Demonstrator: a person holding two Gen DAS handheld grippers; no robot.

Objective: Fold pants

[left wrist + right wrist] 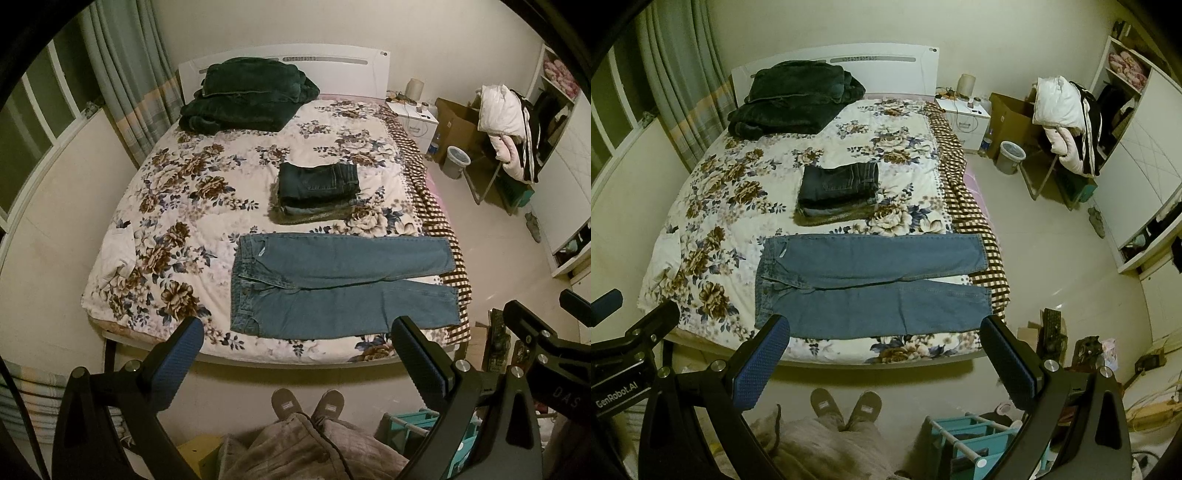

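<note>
The light blue jeans (340, 284) lie flat across the bed's near edge, lower centre of both views, waistband left, legs running right, just ahead of the left gripper (299, 354) and right gripper (886, 354), both spread wide and empty.

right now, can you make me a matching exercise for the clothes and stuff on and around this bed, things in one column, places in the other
Things:
1. light blue jeans
2. stack of folded pants
3. dark green blanket
4. grey wastebasket

Places:
A. on the floor beside the white nightstand
B. heaped against the headboard
C. spread flat along the foot edge of the bed
D. mid-bed, just beyond the flat pair

Pairs: 1-C, 2-D, 3-B, 4-A
</note>
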